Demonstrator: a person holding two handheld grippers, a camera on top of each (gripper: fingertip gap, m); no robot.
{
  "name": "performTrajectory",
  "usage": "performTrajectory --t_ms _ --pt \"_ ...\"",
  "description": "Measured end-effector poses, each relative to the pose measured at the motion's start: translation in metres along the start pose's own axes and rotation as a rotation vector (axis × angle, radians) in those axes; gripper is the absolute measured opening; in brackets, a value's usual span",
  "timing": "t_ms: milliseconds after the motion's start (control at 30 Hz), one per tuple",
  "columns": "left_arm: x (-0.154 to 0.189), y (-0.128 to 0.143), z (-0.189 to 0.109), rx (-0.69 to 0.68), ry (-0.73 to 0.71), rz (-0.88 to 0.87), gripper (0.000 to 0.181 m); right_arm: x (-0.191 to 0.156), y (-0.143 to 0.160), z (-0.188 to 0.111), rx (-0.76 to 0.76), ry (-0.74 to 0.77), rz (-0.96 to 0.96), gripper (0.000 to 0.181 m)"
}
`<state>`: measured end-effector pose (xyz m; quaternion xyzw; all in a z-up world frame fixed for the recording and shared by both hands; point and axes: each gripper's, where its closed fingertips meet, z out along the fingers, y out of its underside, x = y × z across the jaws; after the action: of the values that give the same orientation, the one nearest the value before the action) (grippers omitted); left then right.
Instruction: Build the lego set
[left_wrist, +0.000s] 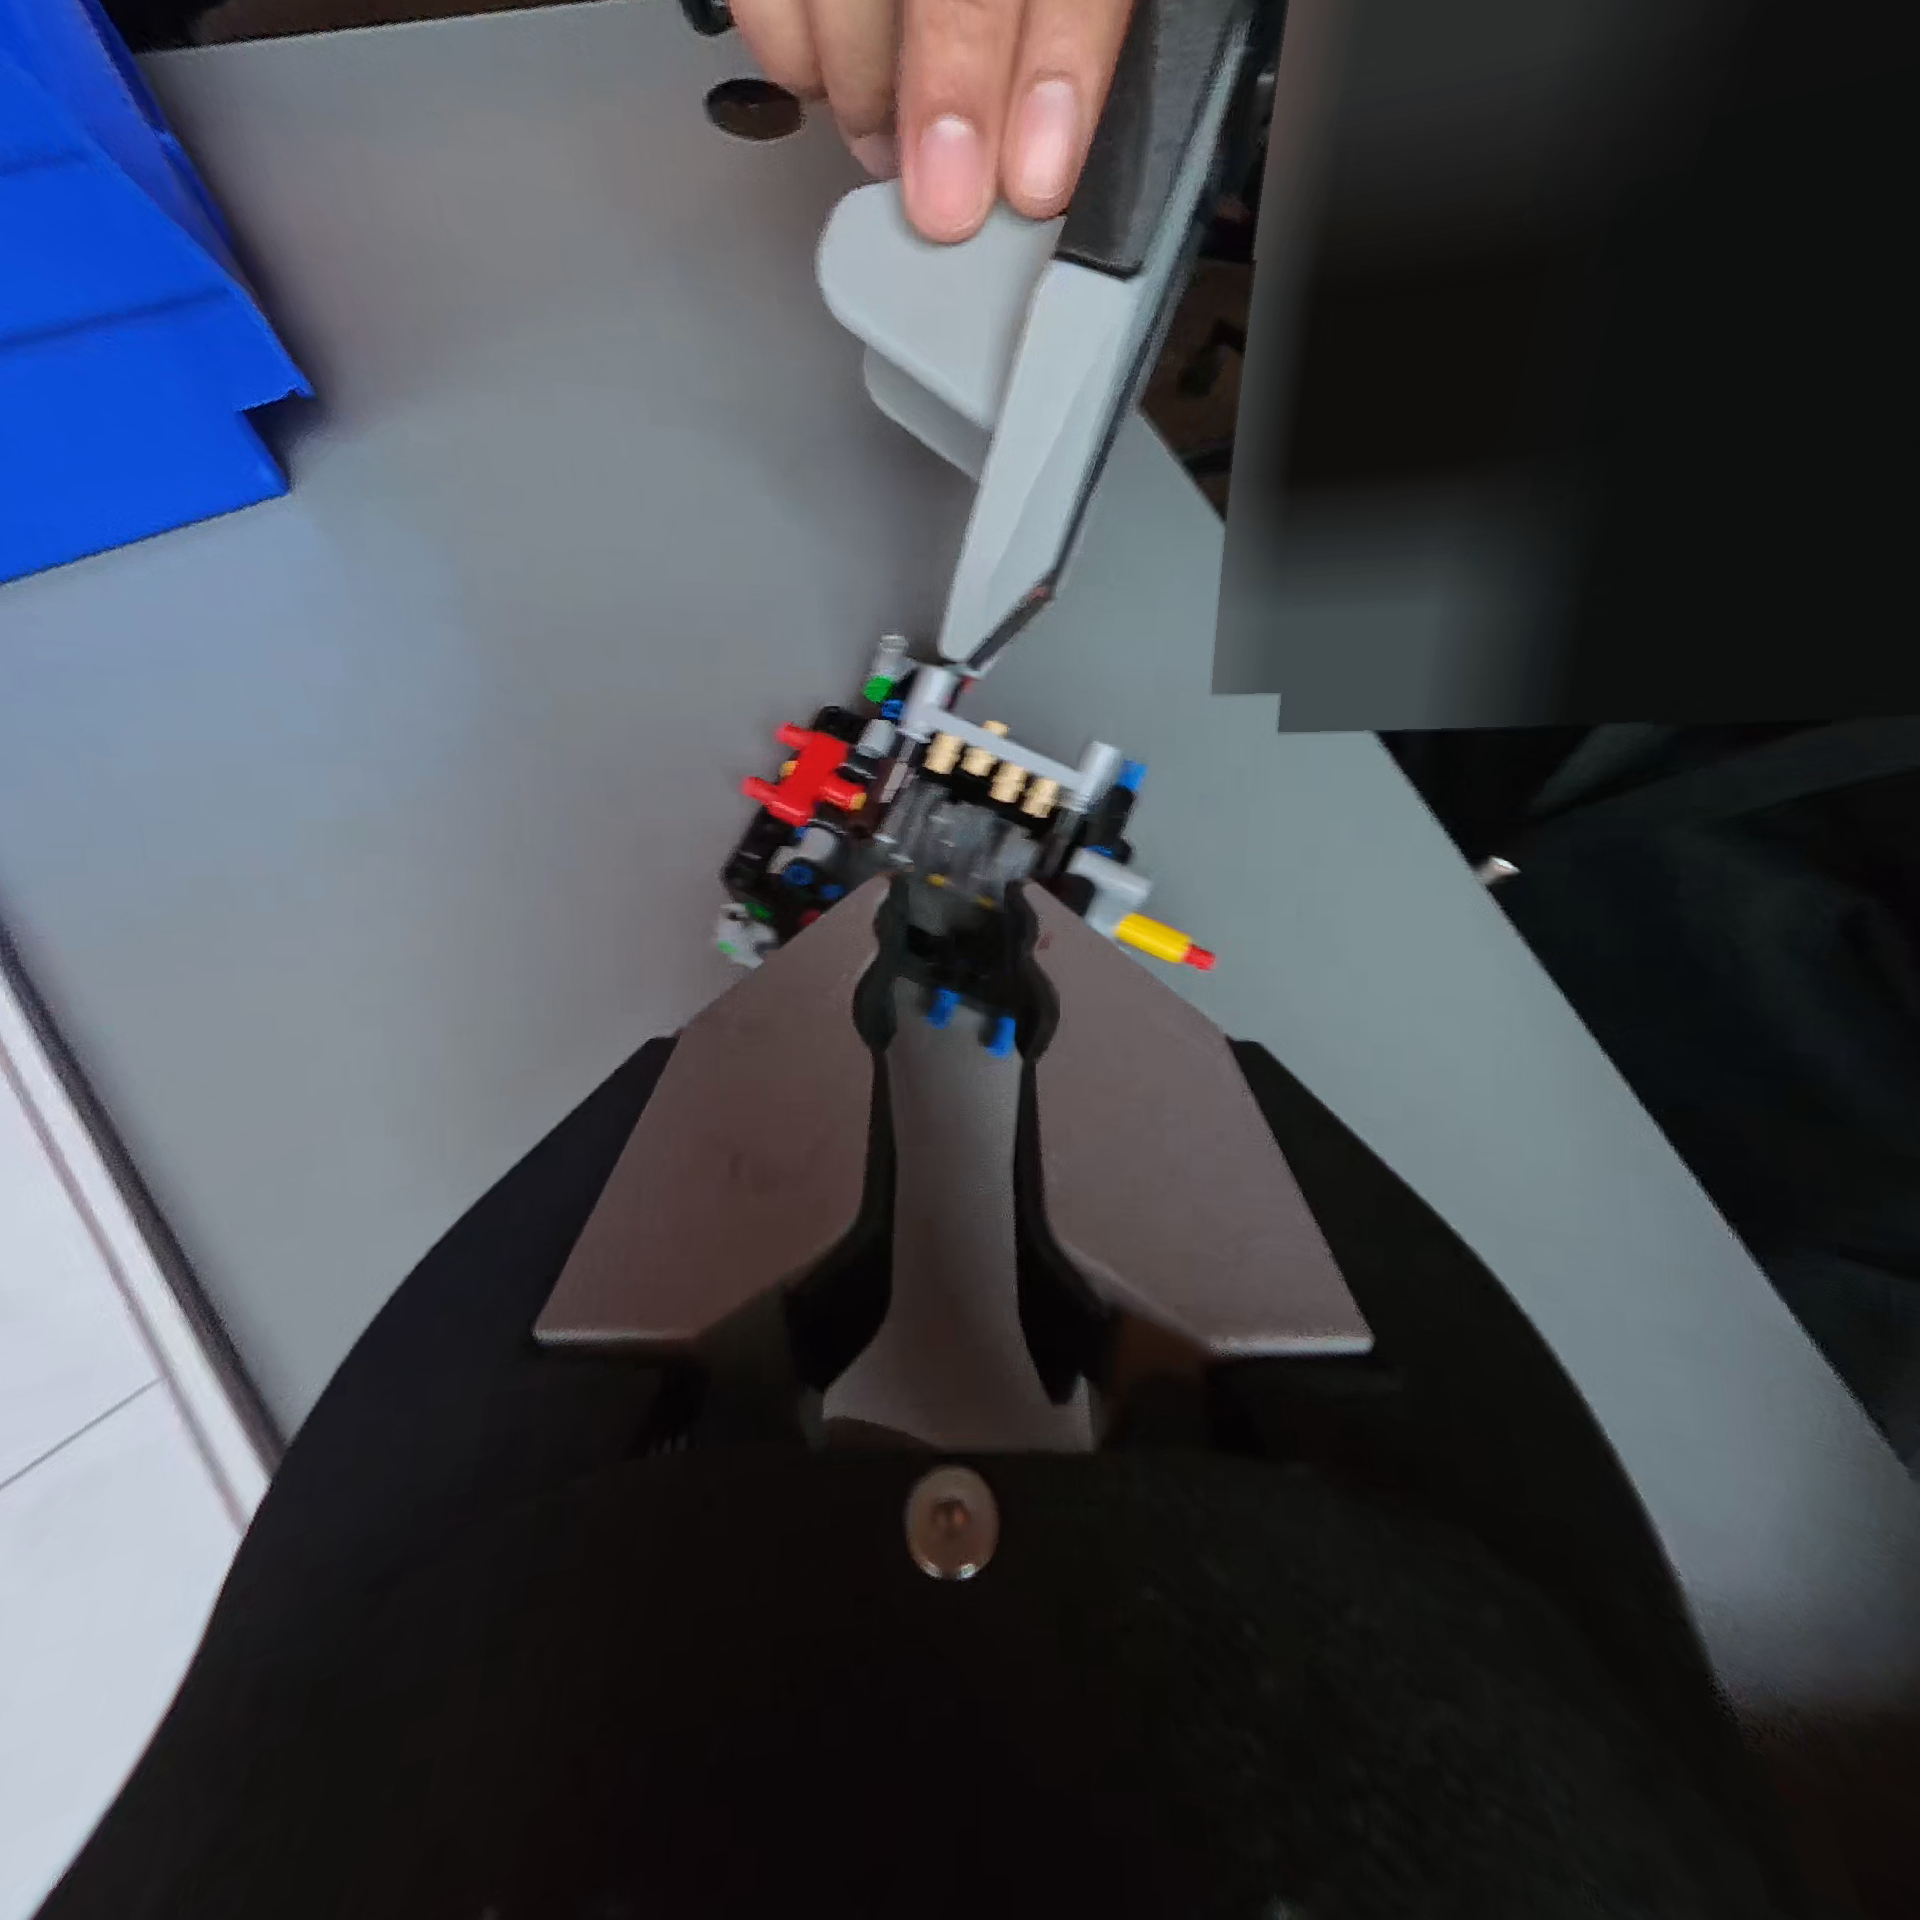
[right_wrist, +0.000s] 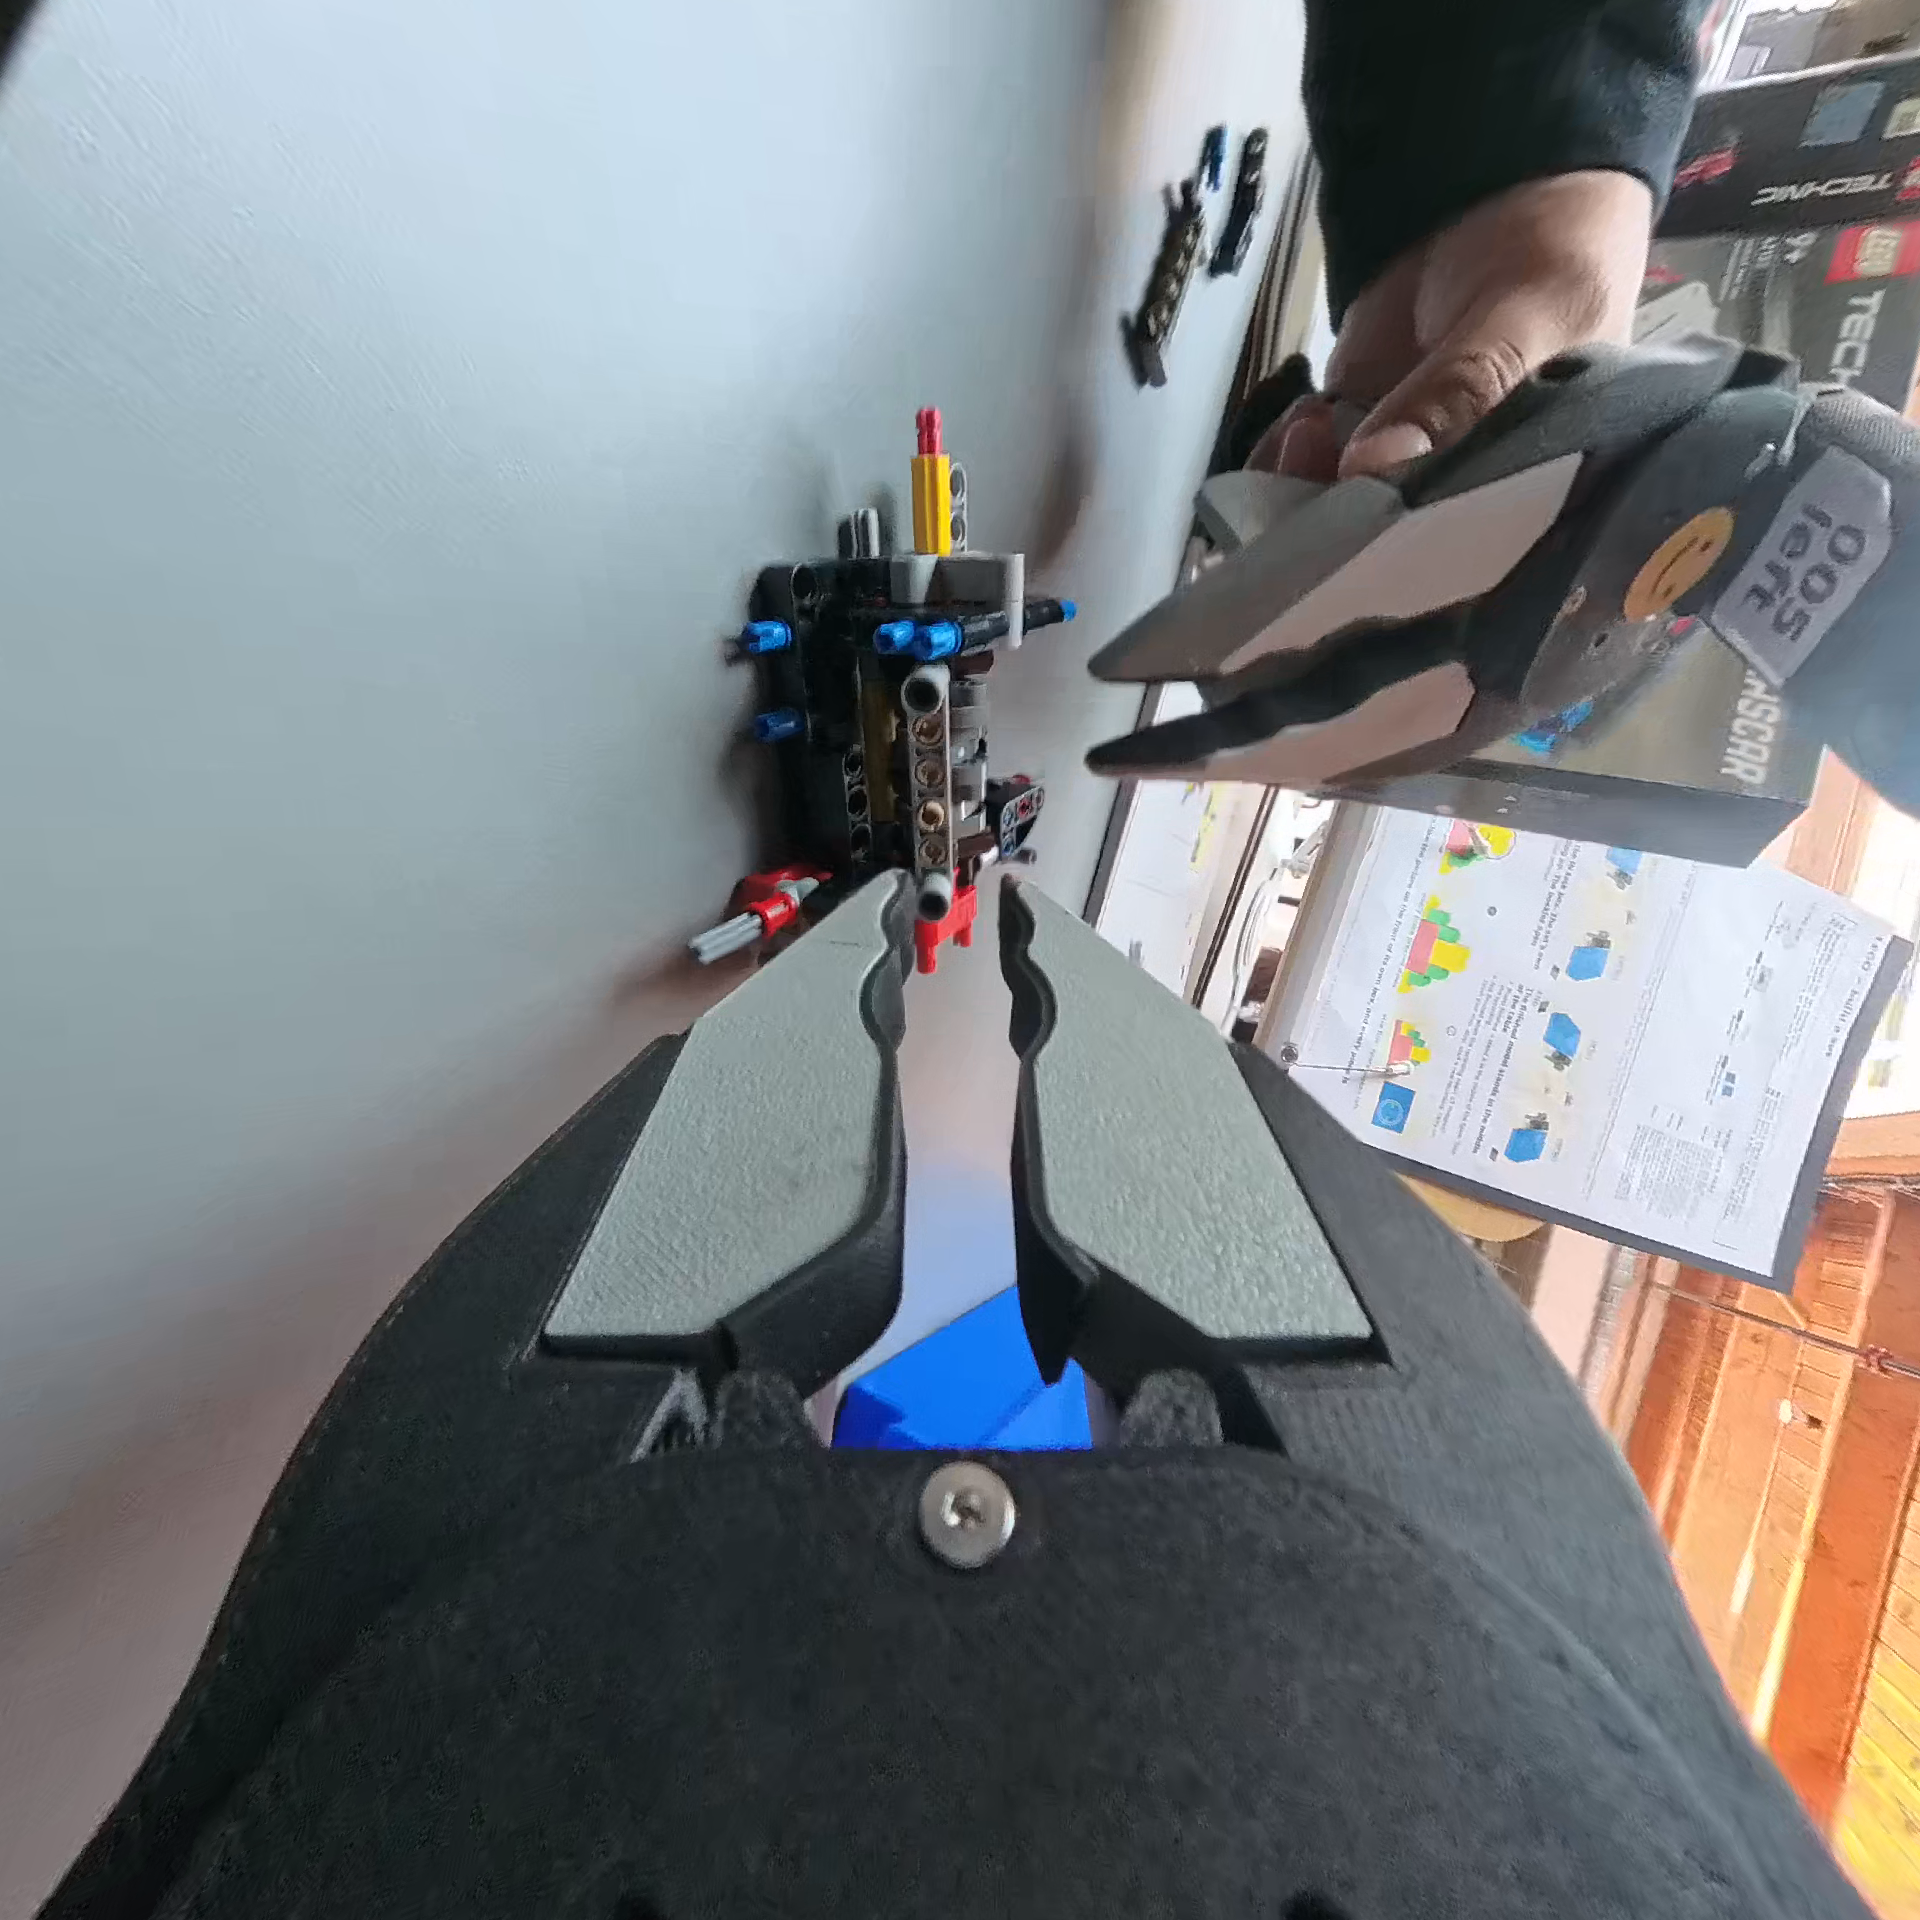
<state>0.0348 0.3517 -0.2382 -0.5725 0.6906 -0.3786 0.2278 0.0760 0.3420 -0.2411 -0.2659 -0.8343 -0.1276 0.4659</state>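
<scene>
Left gripper is reaching up the centre of its own view toward the lego assembly, its fingers parted with nothing clamped between them — in the right wrist view the same gripper is hanging at the right of the frame, tips apart and just beside the model, clear of it. A hand in a dark sleeve is wrapping its handle from the upper right. Right gripper is pointing up the middle of its view, its jaws standing apart on either side of the model's red end piece without closing on it; from the left wrist view it is slanting down from the top of the frame, tip at the assembly's far end, bare fingers curling over its grey body. The assembly is sitting on the grey table mid-frame, with a blue bin at the upper left.
</scene>
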Motion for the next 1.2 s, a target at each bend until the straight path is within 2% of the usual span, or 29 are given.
performTrajectory --t_ms 100,233,467,733,1200 --pt "0.024 0.003 0.000 -0.010 0.043 0.042 0.018 0.000 -0.017 -0.003 0.049 -0.012 0.028 0.014" --pt "0.033 0.008 0.011 -0.051 0.042 0.090 0.020 -0.007 -0.031 0.004 0.070 -0.035 -0.007 0.014" --pt "0.035 0.009 0.019 -0.030 0.085 0.099 0.014 -0.010 -0.034 0.010 0.070 -0.035 -0.022 0.004" --pt "0.037 0.009 0.020 0.006 0.123 0.112 0.012 -0.008 -0.032 0.011 0.055 -0.077 -0.053 0.004" --pt "0.038 0.011 0.018 0.014 0.161 0.104 0.012 -0.007 -0.034 0.016 0.121 -0.145 -0.109 0.005"
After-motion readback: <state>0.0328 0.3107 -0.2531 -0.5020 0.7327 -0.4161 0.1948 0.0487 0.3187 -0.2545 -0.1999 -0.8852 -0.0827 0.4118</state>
